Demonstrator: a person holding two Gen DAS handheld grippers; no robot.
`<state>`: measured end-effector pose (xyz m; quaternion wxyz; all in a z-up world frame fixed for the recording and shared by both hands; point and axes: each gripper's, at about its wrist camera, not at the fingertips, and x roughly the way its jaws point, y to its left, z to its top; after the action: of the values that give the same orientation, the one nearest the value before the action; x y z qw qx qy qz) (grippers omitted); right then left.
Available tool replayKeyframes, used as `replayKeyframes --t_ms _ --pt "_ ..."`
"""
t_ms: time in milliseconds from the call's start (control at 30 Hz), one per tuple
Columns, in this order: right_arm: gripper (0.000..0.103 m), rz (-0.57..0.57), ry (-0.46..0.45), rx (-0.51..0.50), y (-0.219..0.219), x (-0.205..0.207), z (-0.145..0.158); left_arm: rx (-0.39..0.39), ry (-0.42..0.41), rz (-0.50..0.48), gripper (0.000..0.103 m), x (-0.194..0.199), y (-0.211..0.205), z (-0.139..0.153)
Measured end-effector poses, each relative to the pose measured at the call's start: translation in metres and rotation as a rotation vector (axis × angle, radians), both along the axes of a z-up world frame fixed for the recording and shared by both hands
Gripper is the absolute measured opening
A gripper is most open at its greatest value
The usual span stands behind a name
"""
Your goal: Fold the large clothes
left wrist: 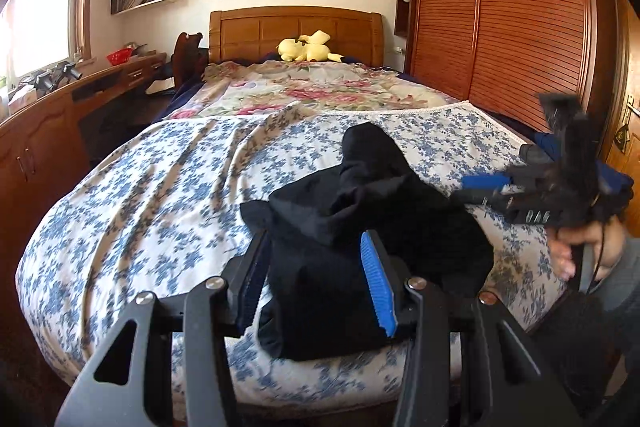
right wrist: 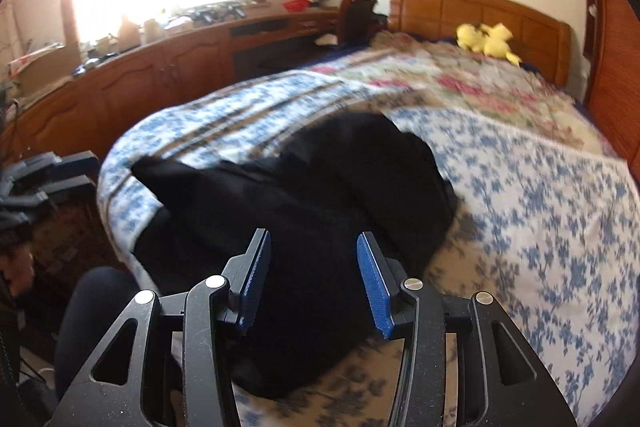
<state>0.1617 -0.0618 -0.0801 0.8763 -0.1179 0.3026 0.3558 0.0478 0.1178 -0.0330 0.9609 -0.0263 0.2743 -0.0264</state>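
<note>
A black garment (left wrist: 360,227) lies crumpled in a heap near the foot of the bed, on the blue-flowered sheet (left wrist: 140,195). My left gripper (left wrist: 316,247) is open, its blue-padded fingers held just above the near part of the heap, holding nothing. In the right wrist view the same black garment (right wrist: 312,195) fills the middle; my right gripper (right wrist: 314,247) is open above its near edge and empty. The right gripper also shows, blurred, at the right of the left wrist view (left wrist: 532,187), above the bed's right side.
The bed has a wooden headboard (left wrist: 296,31), a pink-flowered quilt (left wrist: 312,87) and a yellow plush toy (left wrist: 308,47) at the far end. A slatted wooden wardrobe (left wrist: 500,7) stands on the right. A wooden desk and cabinets (right wrist: 140,75) run along the left under the window.
</note>
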Motion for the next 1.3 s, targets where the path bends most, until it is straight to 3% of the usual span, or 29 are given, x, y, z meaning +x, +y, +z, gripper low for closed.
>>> replayKeyframes --t_ms 300,400,500,767,800,833,933,1133,1300 --pt "0.045 0.111 0.140 0.045 -0.009 0.017 -0.047 0.040 0.041 0.003 0.045 0.029 -0.031 -0.001" --pt "0.045 0.125 0.112 -0.009 -0.001 0.010 -0.048 0.036 0.082 0.007 0.045 0.035 -0.034 -0.010" --pt "0.045 0.120 0.111 0.006 -0.002 0.007 -0.051 0.017 0.134 0.002 0.045 0.038 -0.036 -0.021" --pt "0.045 0.127 0.118 0.034 -0.006 0.009 -0.060 0.039 0.169 -0.007 0.045 0.048 -0.043 -0.032" --pt "0.045 0.125 0.120 0.037 -0.006 0.009 -0.060 0.043 0.170 -0.012 0.042 0.049 -0.043 -0.033" --pt "0.045 0.125 0.120 0.037 -0.006 0.008 -0.060 0.053 0.170 -0.021 0.023 0.050 -0.044 -0.034" --pt "0.045 0.127 0.112 0.036 -0.005 0.007 -0.056 0.062 0.165 -0.034 0.005 0.049 -0.046 -0.034" --pt "0.043 0.133 0.071 0.081 -0.010 0.005 -0.042 0.046 0.107 -0.013 0.004 0.027 -0.035 -0.015" --pt "0.038 0.173 0.050 0.114 -0.004 -0.005 -0.036 0.067 0.142 0.029 0.004 0.014 -0.015 -0.029"
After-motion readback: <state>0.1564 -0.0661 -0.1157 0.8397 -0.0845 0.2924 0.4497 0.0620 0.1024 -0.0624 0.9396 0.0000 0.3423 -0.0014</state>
